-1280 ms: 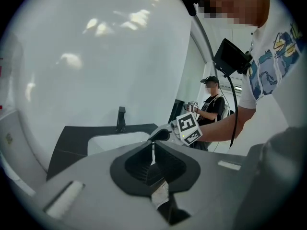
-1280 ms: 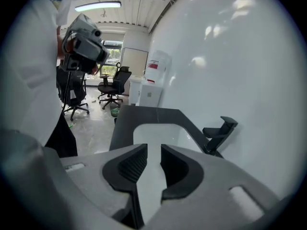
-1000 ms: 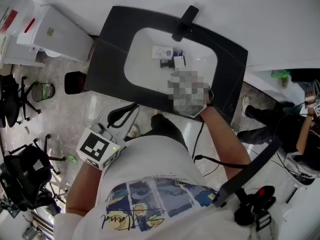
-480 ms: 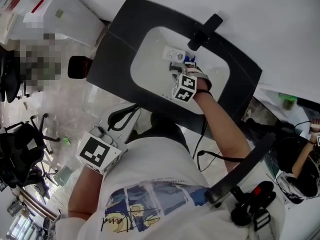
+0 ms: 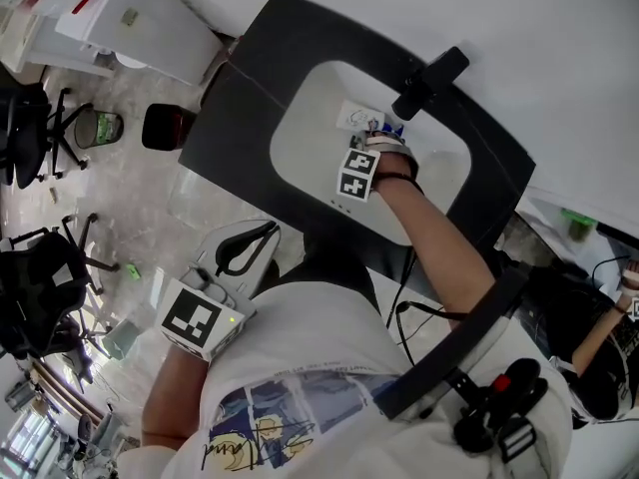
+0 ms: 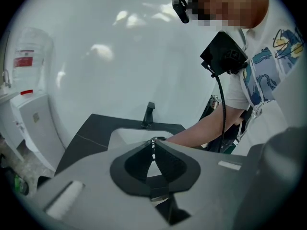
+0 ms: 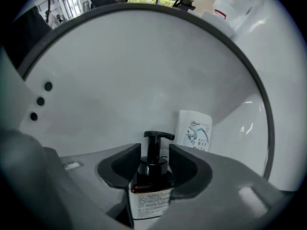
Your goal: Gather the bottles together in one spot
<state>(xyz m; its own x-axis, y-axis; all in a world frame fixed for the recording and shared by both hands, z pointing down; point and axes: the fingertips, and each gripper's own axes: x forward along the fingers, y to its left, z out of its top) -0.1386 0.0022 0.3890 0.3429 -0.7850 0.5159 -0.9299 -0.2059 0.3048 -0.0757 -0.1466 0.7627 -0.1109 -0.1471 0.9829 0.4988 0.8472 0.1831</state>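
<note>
A dark pump bottle (image 7: 151, 186) with a white label stands in the white sink basin (image 5: 310, 138), between the fingers of my right gripper (image 7: 154, 150). Its jaws are opening and the pads stand just off the bottle's sides. A white bottle (image 7: 194, 131) with a blue print lies just behind it, near the basin wall. From the head view, the right gripper (image 5: 374, 140) reaches into the basin below the black faucet (image 5: 429, 80), and the white bottle (image 5: 357, 119) shows beside it. My left gripper (image 6: 153, 143) hangs shut and empty by the person's waist (image 5: 245, 252).
A dark countertop (image 5: 250, 98) frames the basin. Three overflow holes (image 7: 41, 101) mark the basin's left wall. A white cabinet (image 5: 140, 18), a black bin (image 5: 165, 126) and office chairs (image 5: 40, 297) stand on the floor to the left.
My right gripper has reached deeper into the basin, up to the bottles by the faucet. The left gripper has stayed by the waist.
</note>
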